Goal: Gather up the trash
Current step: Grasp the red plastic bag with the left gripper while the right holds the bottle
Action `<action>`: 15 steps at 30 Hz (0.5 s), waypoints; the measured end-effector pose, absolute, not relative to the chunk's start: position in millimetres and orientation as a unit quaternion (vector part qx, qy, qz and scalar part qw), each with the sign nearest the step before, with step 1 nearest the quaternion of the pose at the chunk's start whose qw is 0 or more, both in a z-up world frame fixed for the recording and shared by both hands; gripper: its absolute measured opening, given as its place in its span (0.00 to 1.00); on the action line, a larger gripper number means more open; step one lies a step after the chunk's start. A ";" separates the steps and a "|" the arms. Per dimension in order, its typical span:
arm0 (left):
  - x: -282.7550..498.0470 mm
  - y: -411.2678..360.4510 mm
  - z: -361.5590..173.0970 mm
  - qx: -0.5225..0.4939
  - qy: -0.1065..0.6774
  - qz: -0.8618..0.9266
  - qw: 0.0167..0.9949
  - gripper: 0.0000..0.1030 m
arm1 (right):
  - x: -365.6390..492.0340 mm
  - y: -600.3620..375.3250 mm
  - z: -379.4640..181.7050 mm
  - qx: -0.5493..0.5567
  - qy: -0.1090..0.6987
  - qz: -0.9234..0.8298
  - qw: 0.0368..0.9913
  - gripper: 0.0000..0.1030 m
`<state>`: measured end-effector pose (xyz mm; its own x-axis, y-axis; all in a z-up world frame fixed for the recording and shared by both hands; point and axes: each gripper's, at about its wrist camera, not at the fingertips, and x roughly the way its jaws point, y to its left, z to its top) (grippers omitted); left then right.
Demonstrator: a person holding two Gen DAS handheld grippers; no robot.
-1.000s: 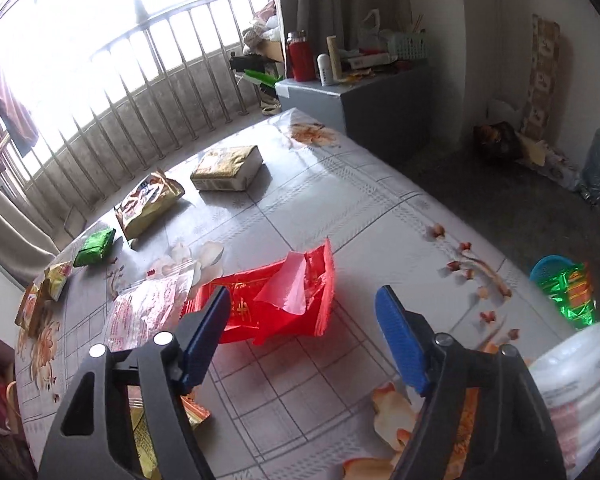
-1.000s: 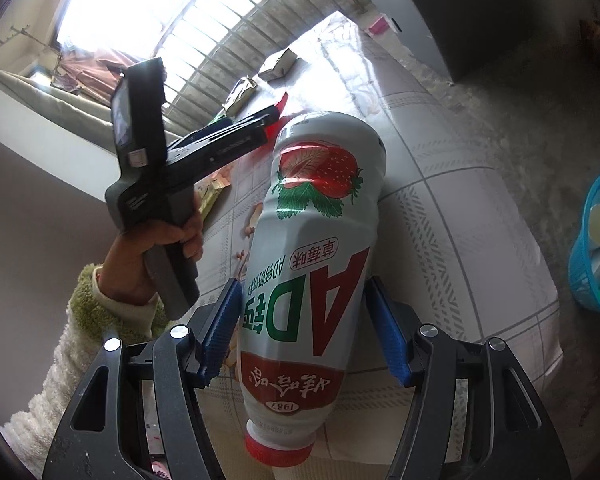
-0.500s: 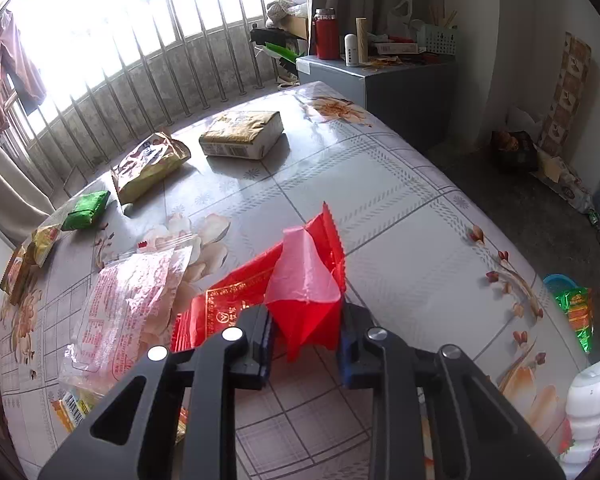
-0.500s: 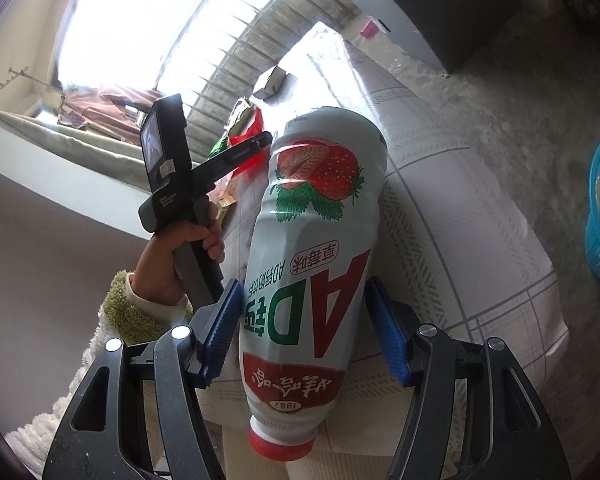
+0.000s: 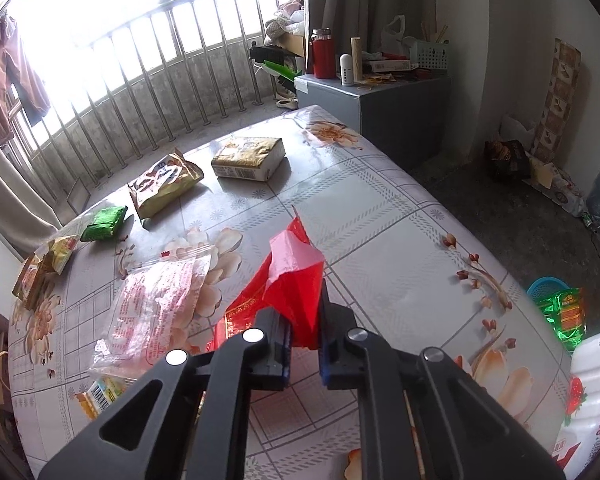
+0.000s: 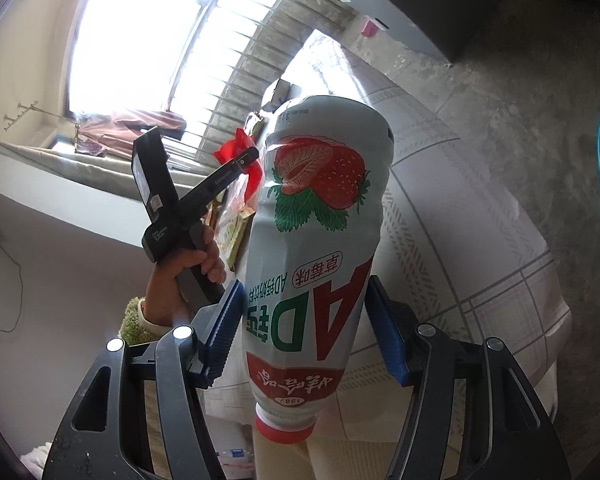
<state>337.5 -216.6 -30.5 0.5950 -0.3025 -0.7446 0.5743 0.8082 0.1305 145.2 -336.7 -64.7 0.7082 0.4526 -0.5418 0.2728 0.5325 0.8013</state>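
Left gripper (image 5: 303, 354) closing, pinching thin red plastic wrapper (image 5: 296, 280) just above surface (image 5: 380, 216); film could slip out. Right gripper (image 6: 304, 340) clamps strawberry milk bottle (image 6: 316, 240), wide apart.

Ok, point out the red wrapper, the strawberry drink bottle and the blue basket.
red wrapper (image 5: 296, 280), left wrist view, crumpled upper part.
strawberry drink bottle (image 6: 320, 216), right wrist view, strawberry picture.
blue basket (image 5: 548, 286), left wrist view, rim.
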 end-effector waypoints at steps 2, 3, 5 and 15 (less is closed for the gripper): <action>333.6 -212.8 -23.2 0.177 0.369 -0.252 0.877 0.09 | 144.9 -339.3 -64.5 0.484 0.372 0.059 0.790 0.56; 330.9 -210.7 -18.8 0.174 0.367 -0.254 0.878 0.09 | 144.0 -340.4 -63.9 0.486 0.369 0.060 0.790 0.56; 325.0 -206.8 -9.8 0.167 0.363 -0.258 0.880 0.08 | 140.5 -343.2 -62.8 0.491 0.362 0.064 0.790 0.56; 271.9 -205.4 39.8 0.148 0.331 -0.308 0.880 0.08 | 117.1 -354.9 -50.6 0.512 0.318 0.074 0.794 0.56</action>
